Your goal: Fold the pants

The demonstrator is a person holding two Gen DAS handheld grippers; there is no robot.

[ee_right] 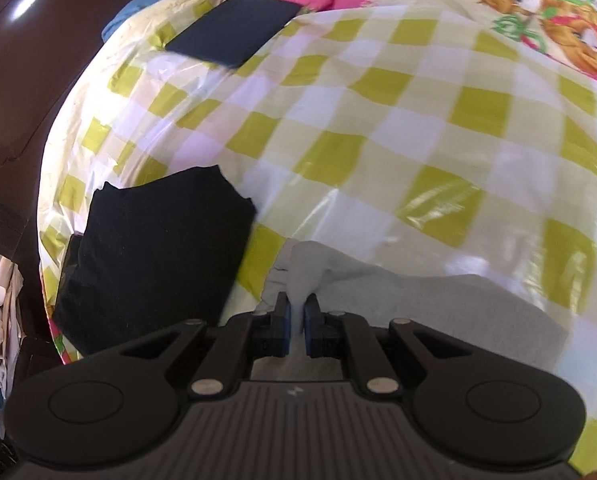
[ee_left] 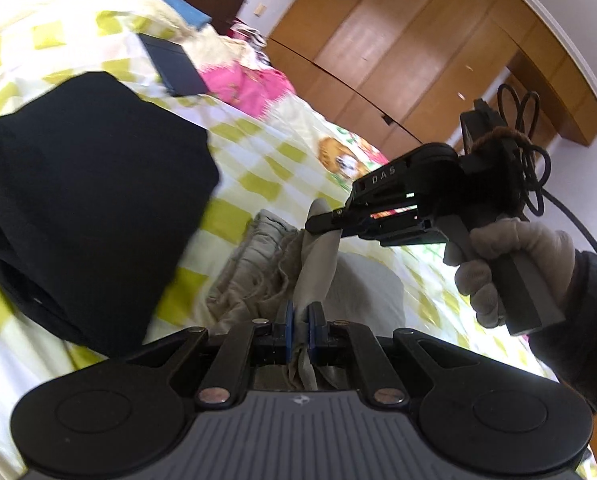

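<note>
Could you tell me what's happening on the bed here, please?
A person with gloved hands is folding light grey pants on a bed with a green-checked cover. The left gripper and right gripper are each shut on a bunch of the fabric. A folded black garment lies beside the pants, and a dark flat item lies farther up the bed.

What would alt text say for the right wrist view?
The right hand-held gripper is shut on a fold of light grey fabric pants lying on a yellow-and-white checked bedspread. A folded black garment lies to the left, and a flat dark rectangular object sits farther back.
</note>
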